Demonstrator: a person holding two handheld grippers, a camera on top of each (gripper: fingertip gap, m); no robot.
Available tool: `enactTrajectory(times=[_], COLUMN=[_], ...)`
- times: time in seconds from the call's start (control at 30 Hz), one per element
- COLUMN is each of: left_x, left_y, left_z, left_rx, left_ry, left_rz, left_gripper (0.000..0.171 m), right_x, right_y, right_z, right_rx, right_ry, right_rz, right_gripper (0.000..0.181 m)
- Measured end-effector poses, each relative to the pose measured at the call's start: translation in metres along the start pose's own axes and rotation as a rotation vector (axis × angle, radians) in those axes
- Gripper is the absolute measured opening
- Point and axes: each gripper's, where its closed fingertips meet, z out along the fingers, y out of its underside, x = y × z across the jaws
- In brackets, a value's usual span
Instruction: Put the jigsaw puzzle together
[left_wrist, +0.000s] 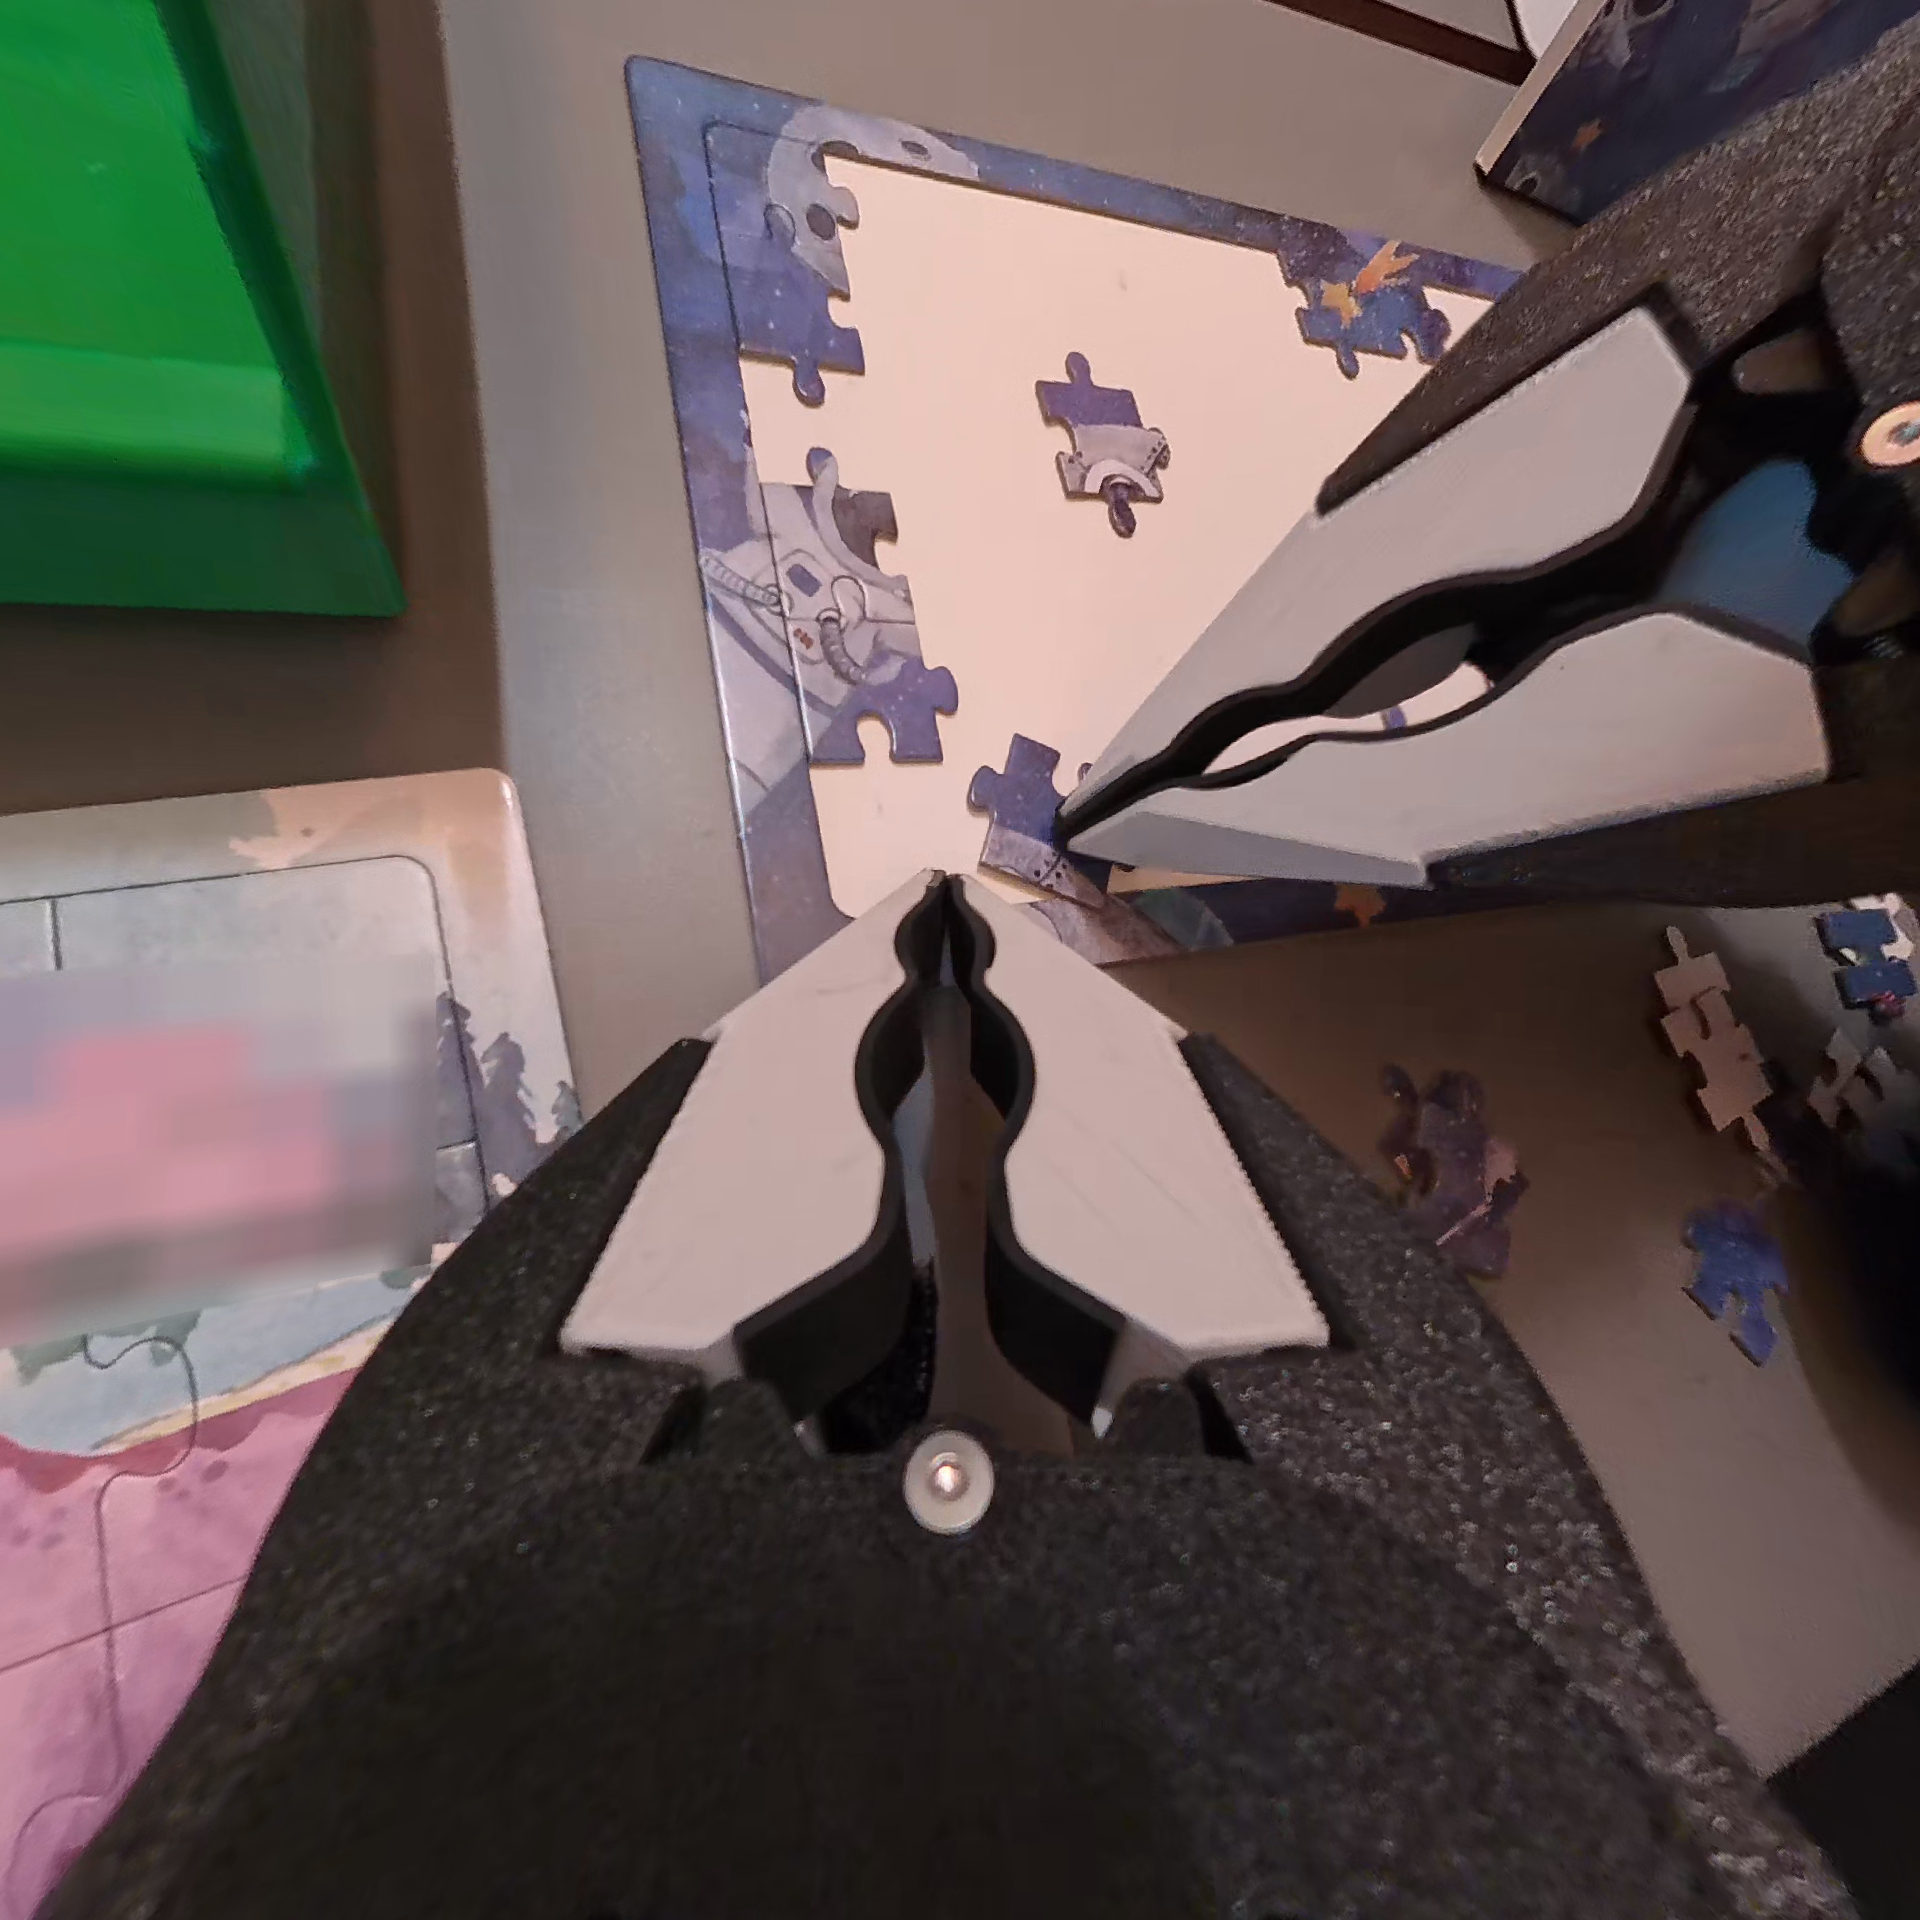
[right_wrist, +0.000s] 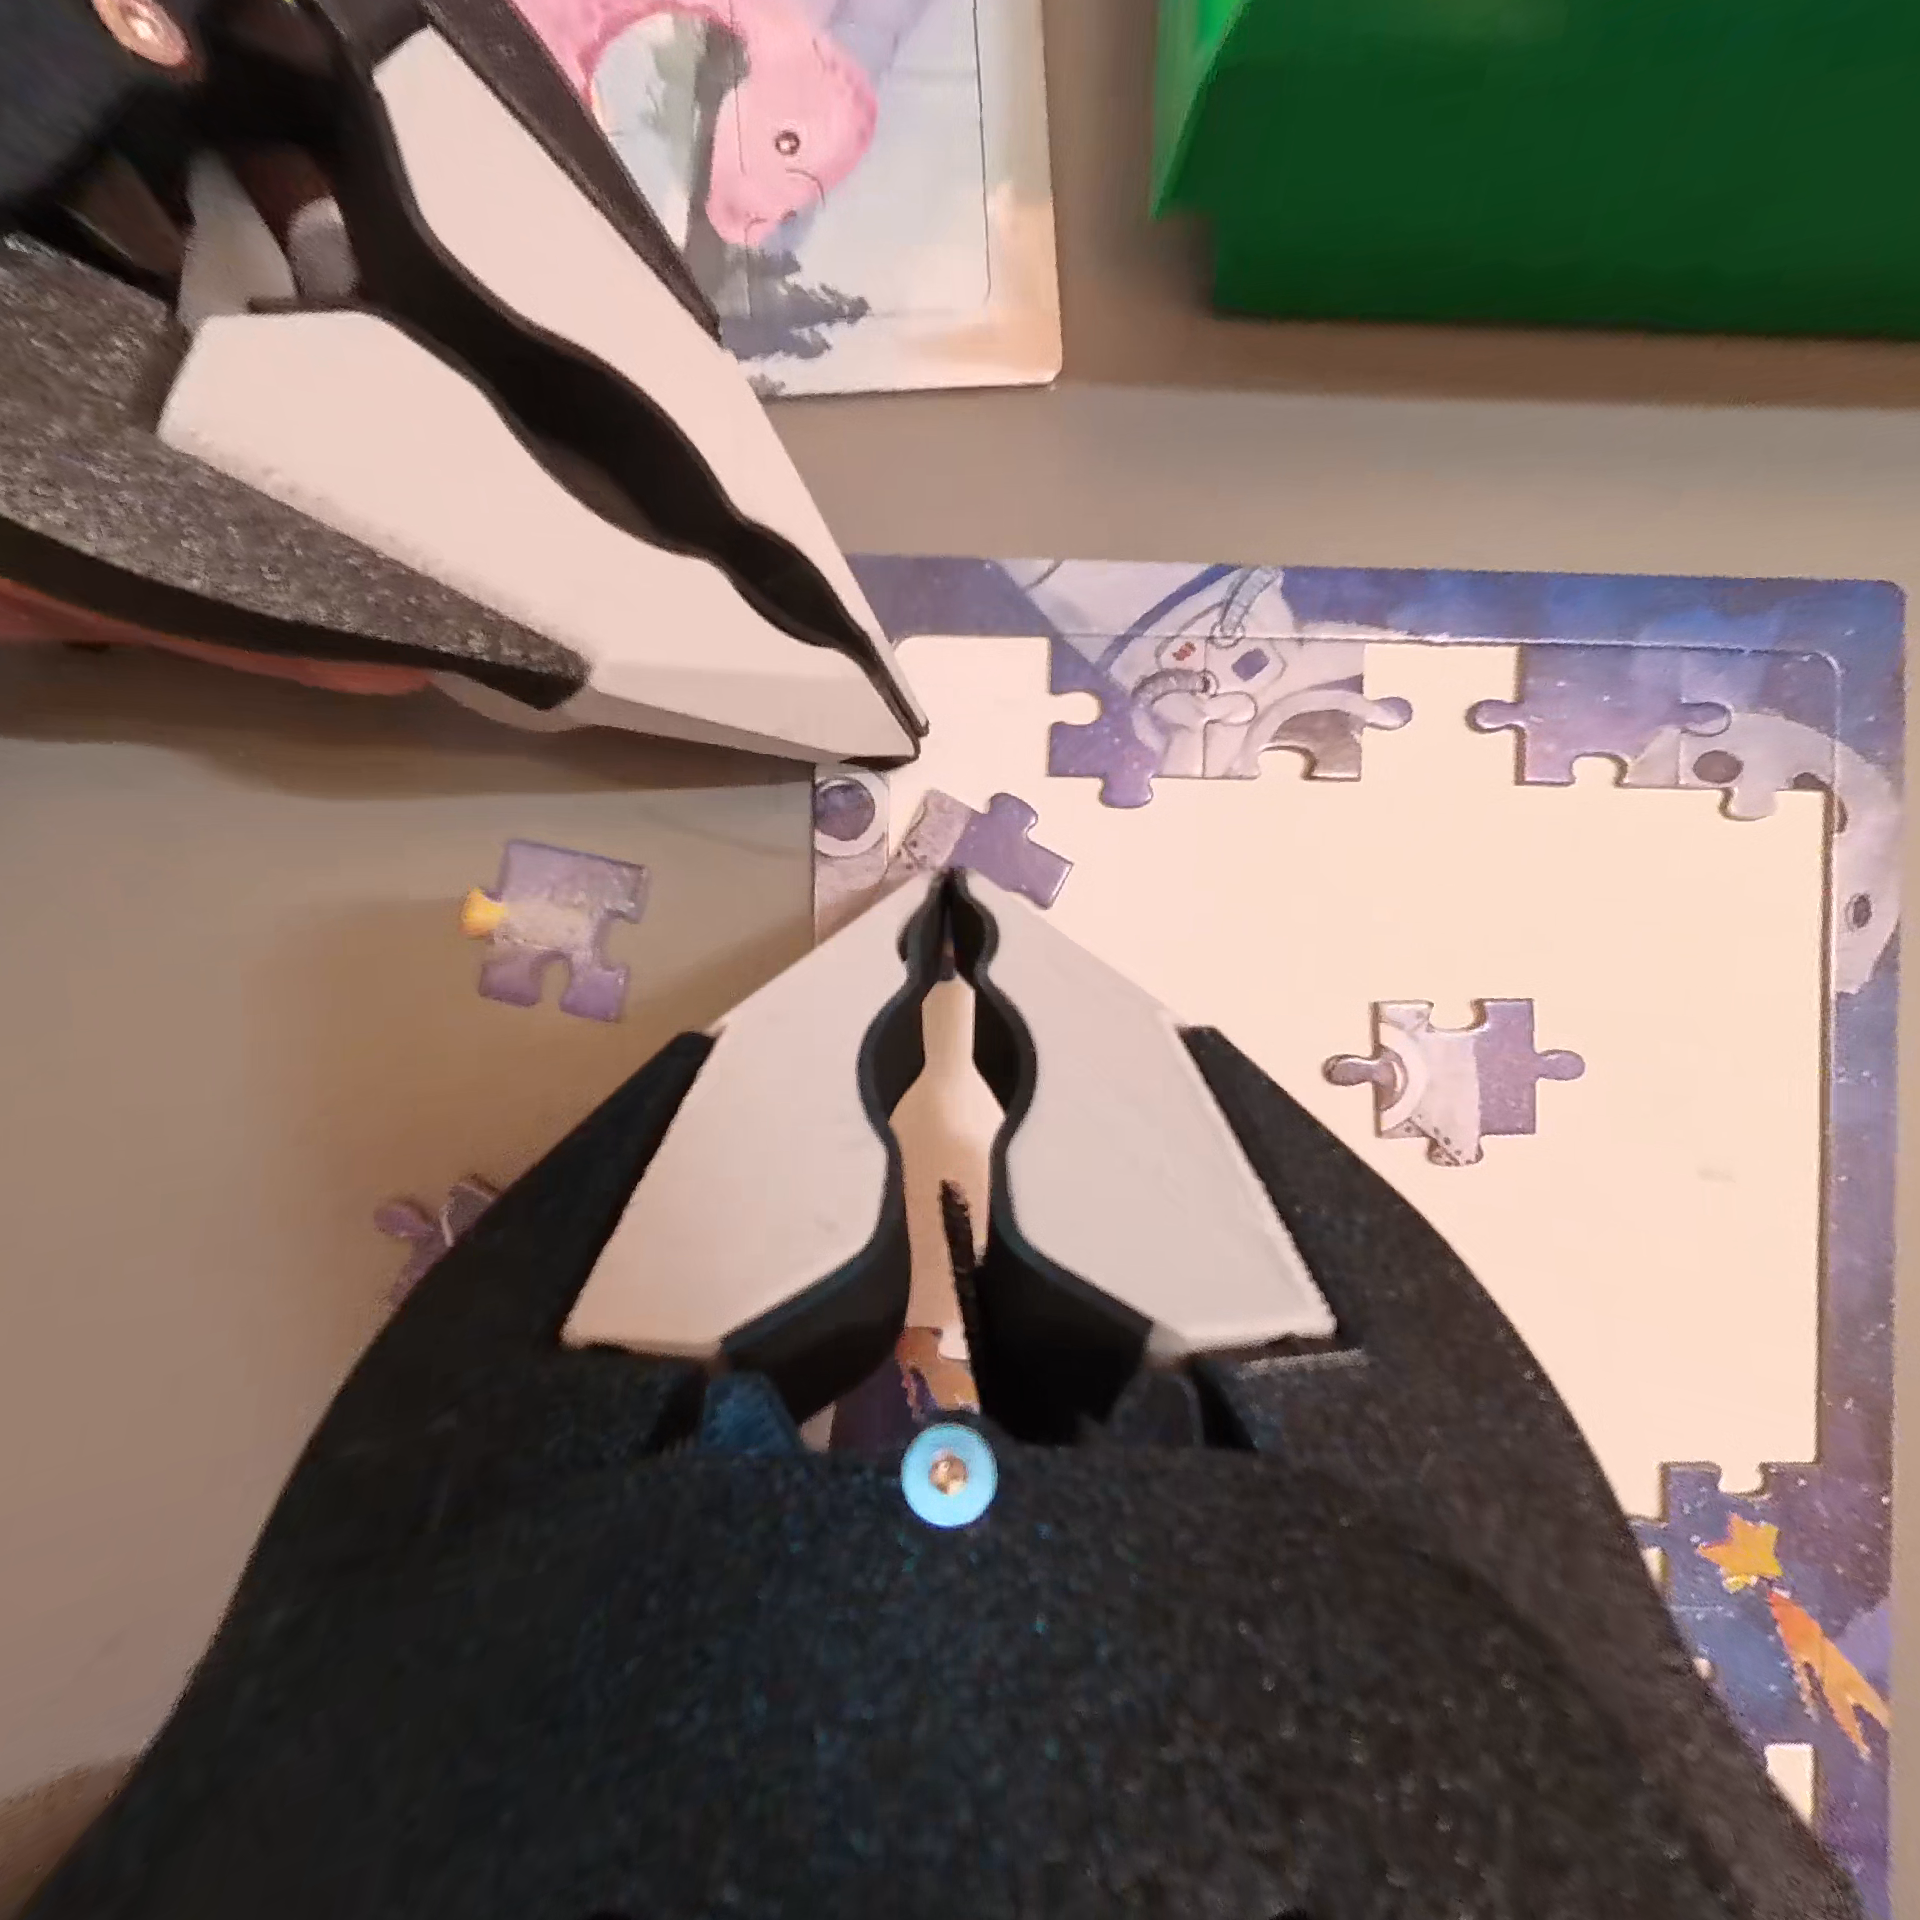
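The blue space puzzle tray (left_wrist: 675, 312) (right_wrist: 1860, 935) lies on the grey table. Astronaut pieces (left_wrist: 821, 613) (right_wrist: 1205, 707) and moon pieces (left_wrist: 790, 260) (right_wrist: 1662, 738) sit along its edges. One loose piece (left_wrist: 1112, 457) (right_wrist: 1455, 1081) lies in the bare middle. My right gripper (left_wrist: 1065, 823) (right_wrist: 948, 883) is shut, its tips resting on a blue and grey piece (left_wrist: 1023, 790) (right_wrist: 997, 836) that lies askew at the tray's corner. My left gripper (left_wrist: 943, 883) (right_wrist: 914, 750) is shut and empty, its tips at the tray's edge just beside that piece.
Loose pieces (left_wrist: 1455, 1174) (right_wrist: 561, 925) lie on the table beside the tray. A pink and pale-blue puzzle board (left_wrist: 208, 1455) (right_wrist: 831, 156) and a green box (left_wrist: 156, 312) (right_wrist: 1558, 156) stand nearby. A blue picture box (left_wrist: 1621, 114) sits past the tray.
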Motion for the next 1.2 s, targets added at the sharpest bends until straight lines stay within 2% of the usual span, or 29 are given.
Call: enactTrajectory(times=[0.4,1.2], left_x=[0.0014,0.0014], left_y=[-0.0015,-0.0012], left_z=[0.0033,0.0032], left_rx=[-0.008,-0.007], left_ry=[-0.042,-0.008], left_rz=[0.078,0.038], left_gripper=[0.000,0.000], right_x=[0.0019,0.0037], right_y=[0.0000,0.0036], right_z=[-0.0003,-0.0020], right_rx=[0.014,-0.011], right_ry=[0.006,0.024], right_rz=[-0.008,-0.021], right_gripper=[0.000,0.000])
